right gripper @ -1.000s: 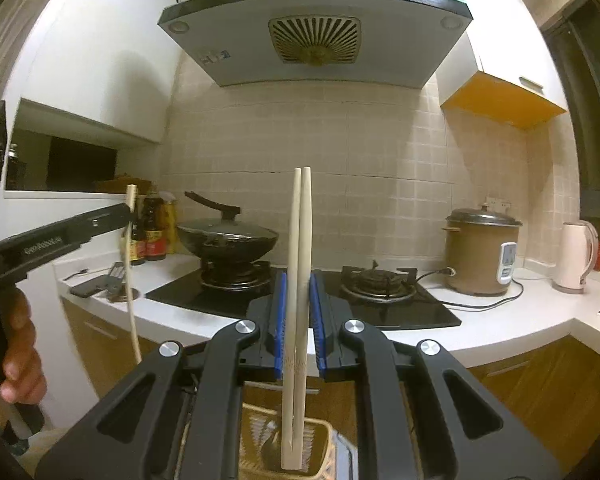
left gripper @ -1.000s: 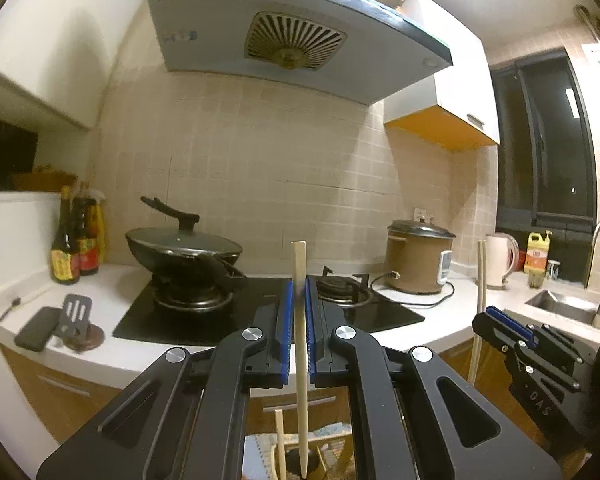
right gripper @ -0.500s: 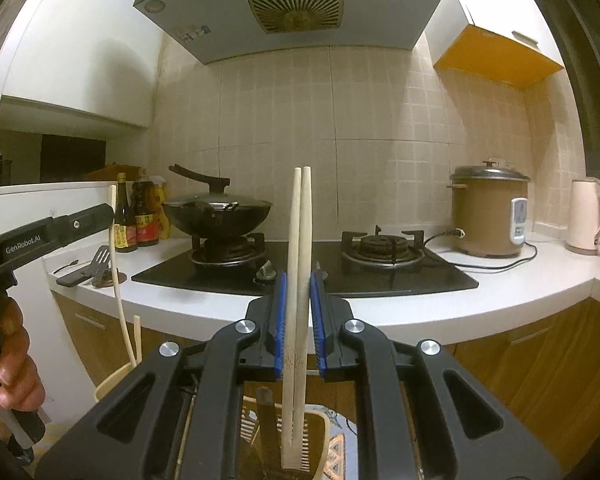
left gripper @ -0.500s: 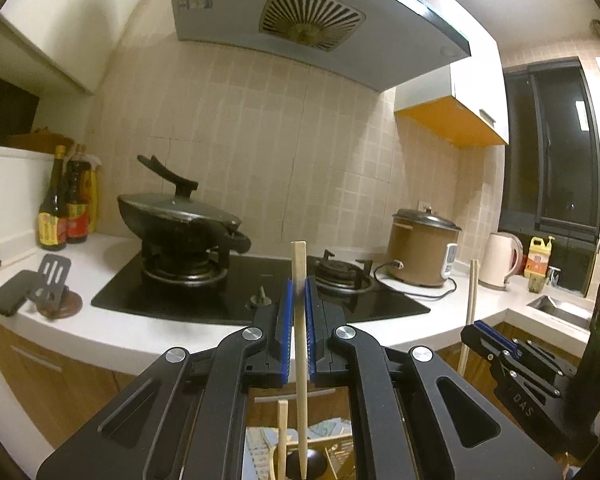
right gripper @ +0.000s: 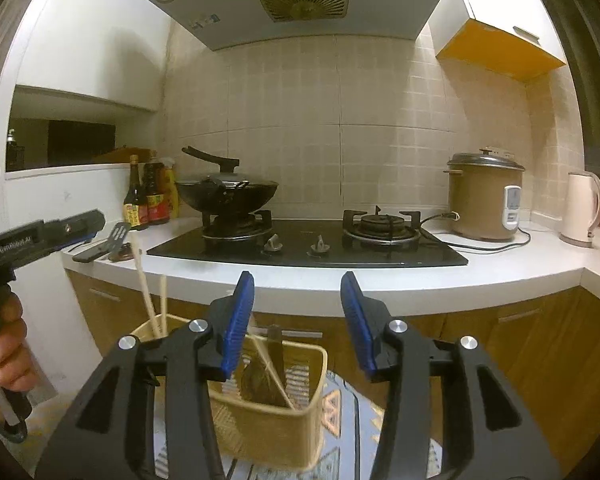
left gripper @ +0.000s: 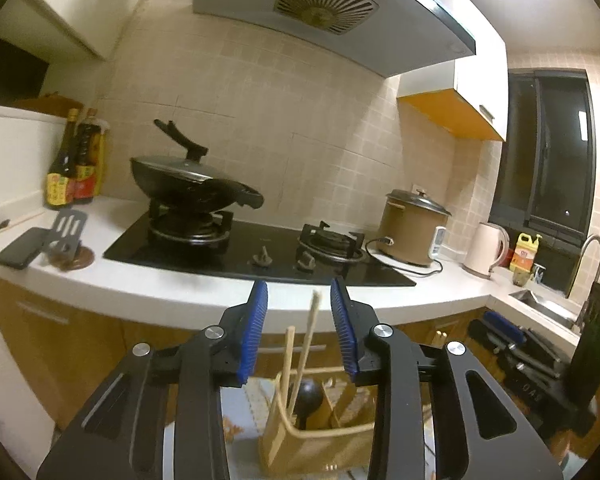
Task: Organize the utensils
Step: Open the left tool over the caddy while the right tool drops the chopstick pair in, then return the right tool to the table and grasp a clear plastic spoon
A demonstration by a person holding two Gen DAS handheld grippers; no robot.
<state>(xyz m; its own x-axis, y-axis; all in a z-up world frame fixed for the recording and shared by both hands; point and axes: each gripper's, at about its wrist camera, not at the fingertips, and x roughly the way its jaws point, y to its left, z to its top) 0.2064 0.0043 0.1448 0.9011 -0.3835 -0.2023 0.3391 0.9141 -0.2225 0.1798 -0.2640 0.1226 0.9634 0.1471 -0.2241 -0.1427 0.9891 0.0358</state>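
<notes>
While both grippers hang low in front of the kitchen worktop (right gripper: 380,286), their blue-padded jaws have just been opening, and neither one presses on anything. In the left wrist view, the left gripper (left gripper: 299,322) stands partly open, with a single pale chopstick (left gripper: 309,340) leaning free in the gap, touching neither pad; its lower end drops into the tan utensil basket (left gripper: 320,446) below, next to a second chopstick (left gripper: 287,354) and a dark round-headed utensil (left gripper: 308,394) whose kind I cannot tell. In the right wrist view, the right gripper (right gripper: 297,322) is open a little wider, with nothing between its pads. Beneath it sits the same woven basket (right gripper: 268,428), holding a pair of chopsticks (right gripper: 266,364) that slant across a dark utensil in the near compartment. Two more chopsticks (right gripper: 153,308) stand tilted at the basket's far left corner, under the tip of the left gripper, which a hand (right gripper: 8,350) grips at the left edge of that view.

Behind, on the worktop, lie a black gas hob (right gripper: 304,246) with a lidded wok (right gripper: 228,192) on its left burner, a brown rice cooker (right gripper: 484,196), a pale kettle (right gripper: 582,210), sauce bottles (right gripper: 146,200), and a slotted spatula (left gripper: 66,232) resting on a dark phone (left gripper: 20,248).
</notes>
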